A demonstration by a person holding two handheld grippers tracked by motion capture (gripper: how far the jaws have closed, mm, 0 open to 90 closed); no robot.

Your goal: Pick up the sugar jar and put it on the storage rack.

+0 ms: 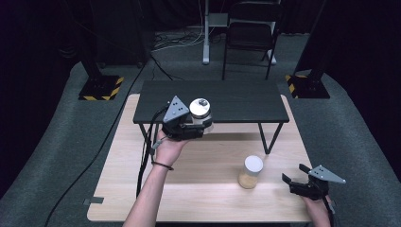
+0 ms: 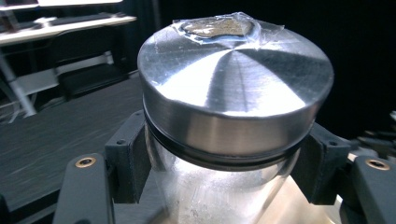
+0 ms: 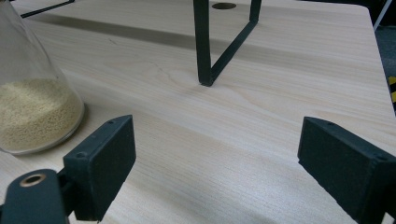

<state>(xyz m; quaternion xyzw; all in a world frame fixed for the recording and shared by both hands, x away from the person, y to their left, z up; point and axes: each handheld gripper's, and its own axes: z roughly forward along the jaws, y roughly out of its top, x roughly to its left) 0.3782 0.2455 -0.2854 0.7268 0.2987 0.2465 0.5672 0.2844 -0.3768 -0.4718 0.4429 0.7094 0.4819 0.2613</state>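
Each hand-held gripper is a black moulded unit with two blocky, flat-faced black jaws. The left hand-held gripper (image 1: 191, 126) carries a grey three-cornered plate (image 1: 176, 108) on top, marked with small dark dots; the right hand-held gripper (image 1: 297, 178) carries a matching plate (image 1: 326, 174). Brass-coloured screw inserts (image 2: 85, 162) sit in the jaw carriers, one per side. A black cable (image 1: 144, 156) trails from the left unit. The person's forearms are bare, without sleeves; a thin dark band (image 1: 162, 165) encircles the left wrist.
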